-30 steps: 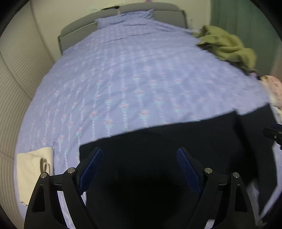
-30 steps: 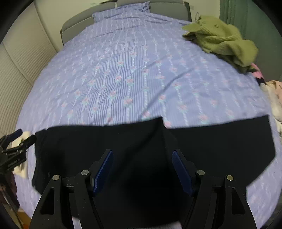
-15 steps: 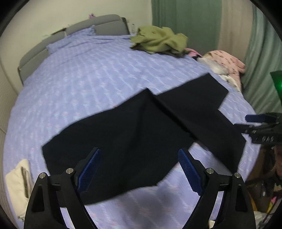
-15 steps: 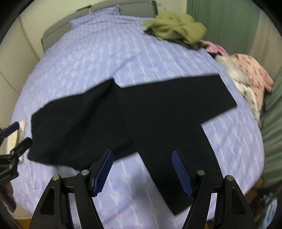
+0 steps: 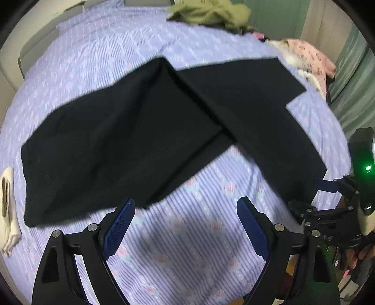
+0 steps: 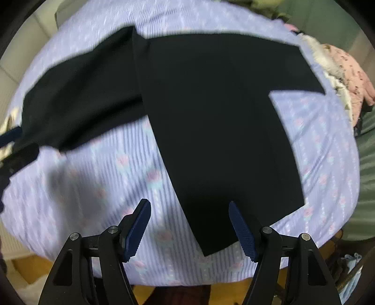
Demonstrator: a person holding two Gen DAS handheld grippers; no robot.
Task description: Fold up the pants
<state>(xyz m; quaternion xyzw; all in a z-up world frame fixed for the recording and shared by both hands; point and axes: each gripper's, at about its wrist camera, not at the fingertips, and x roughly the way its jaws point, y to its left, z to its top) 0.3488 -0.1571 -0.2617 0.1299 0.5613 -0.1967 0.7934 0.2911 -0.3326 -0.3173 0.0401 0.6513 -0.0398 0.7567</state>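
Black pants (image 5: 145, 131) lie spread flat on the bed, with the legs splayed apart. In the right wrist view the pants (image 6: 211, 105) fill the middle, one leg end reaching toward me. My left gripper (image 5: 186, 225) is open and empty, above the sheet just short of the pants' near edge. My right gripper (image 6: 189, 227) is open and empty, its fingers either side of a leg end. The right gripper also shows at the right edge of the left wrist view (image 5: 332, 206).
The bed (image 5: 93, 54) has a lilac striped floral sheet. An olive green garment (image 5: 211, 11) lies at the far side. A pink and white garment (image 5: 311, 61) lies at the right edge. A cream cloth (image 5: 8, 206) lies at the left edge. Green curtains hang at the right.
Both grippers have pulled back and up from the pants. One second ago they were low over the black cloth; now the whole garment shows, spread on the bed.
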